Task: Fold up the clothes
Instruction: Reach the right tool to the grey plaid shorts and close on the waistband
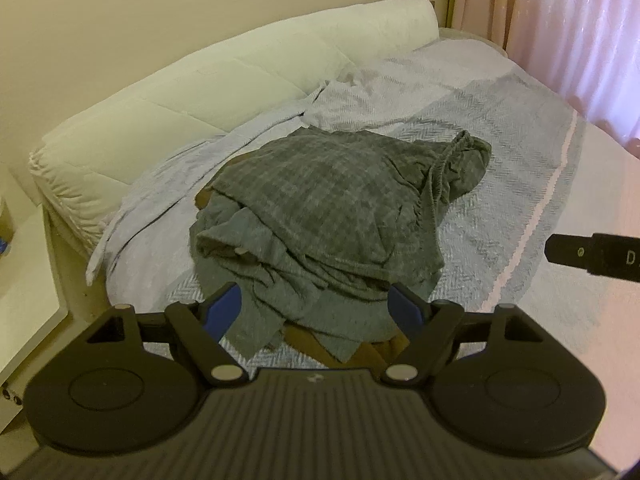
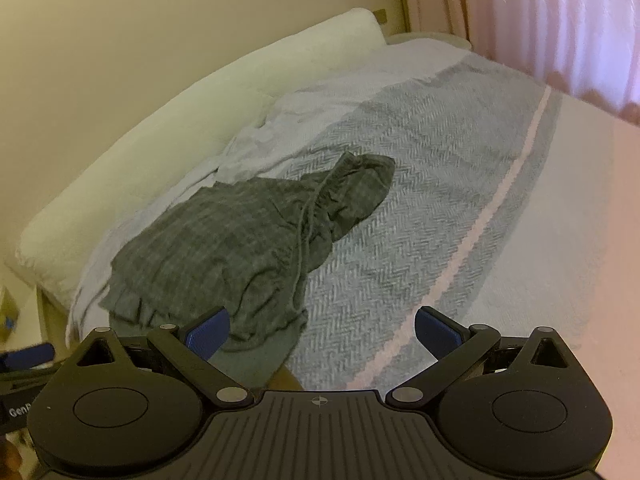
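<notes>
A crumpled grey-green checked garment point(image 1: 320, 216) lies heaped on the bed, with a brown piece of cloth point(image 1: 308, 340) showing under its near edge. My left gripper point(image 1: 316, 308) hovers just over the heap's near edge, open, nothing between its blue pads. In the right wrist view the same garment point(image 2: 240, 240) lies ahead and to the left. My right gripper point(image 2: 320, 332) is open above the bedspread, its left pad near the garment's lower edge, holding nothing. The right gripper's black tip point(image 1: 592, 258) shows at the right edge of the left wrist view.
The bed carries a grey herringbone bedspread point(image 2: 420, 168) with a pale stripe point(image 2: 472, 232). A rumpled light sheet point(image 1: 192, 168) lies beside a cream padded headboard point(image 1: 180, 92). Pink curtains point(image 2: 540, 20) hang at the far right. A pale bedside table point(image 1: 24, 280) stands at left.
</notes>
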Motion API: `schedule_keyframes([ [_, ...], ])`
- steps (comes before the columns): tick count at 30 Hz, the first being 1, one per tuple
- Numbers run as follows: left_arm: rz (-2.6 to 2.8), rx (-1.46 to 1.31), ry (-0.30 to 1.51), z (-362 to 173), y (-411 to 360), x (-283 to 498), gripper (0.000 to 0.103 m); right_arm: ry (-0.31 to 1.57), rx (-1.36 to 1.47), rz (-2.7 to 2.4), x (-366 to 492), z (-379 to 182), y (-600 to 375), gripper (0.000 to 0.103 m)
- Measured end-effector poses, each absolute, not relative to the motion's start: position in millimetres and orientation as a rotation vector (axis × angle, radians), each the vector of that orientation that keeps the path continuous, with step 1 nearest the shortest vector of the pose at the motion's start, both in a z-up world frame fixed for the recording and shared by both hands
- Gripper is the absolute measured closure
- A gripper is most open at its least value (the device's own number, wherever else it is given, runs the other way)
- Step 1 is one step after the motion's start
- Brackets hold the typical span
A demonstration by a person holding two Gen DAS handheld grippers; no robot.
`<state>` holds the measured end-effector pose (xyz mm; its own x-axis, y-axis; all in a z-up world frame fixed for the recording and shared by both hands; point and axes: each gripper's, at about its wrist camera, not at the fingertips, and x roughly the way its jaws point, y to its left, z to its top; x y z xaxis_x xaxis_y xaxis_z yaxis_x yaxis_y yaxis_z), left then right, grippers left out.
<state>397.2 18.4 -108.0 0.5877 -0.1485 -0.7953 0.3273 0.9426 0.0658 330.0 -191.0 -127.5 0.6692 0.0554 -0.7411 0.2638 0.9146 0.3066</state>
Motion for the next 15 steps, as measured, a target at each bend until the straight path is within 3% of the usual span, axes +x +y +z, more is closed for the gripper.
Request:
schedule_keyframes([
  [6,-0.298,0.203,0.927,-125,13,432,0.026,0.831,0.617,-0.106,353,-158,-214,0.002],
  [7,-0.301,0.199,0.932,-129,12,438,0.027,0.832,0.658,-0.099,357,-164,-218,0.014],
  [8,-0.301,0.196,0.937,-132,12,443,0.028,0.832,0.699,-0.092,362,-171,-222,0.018],
  [11,-0.294,0.194,0.955,-142,9,461,0.030,0.848,0.827,-0.076,376,-197,-230,0.021],
  [13,-0.293,0.193,0.965,-148,9,472,0.031,0.843,0.881,-0.062,384,-213,-233,0.042],
  [15,-0.294,0.191,0.975,-153,9,483,0.032,0.861,0.922,-0.060,394,-229,-233,0.042],
])
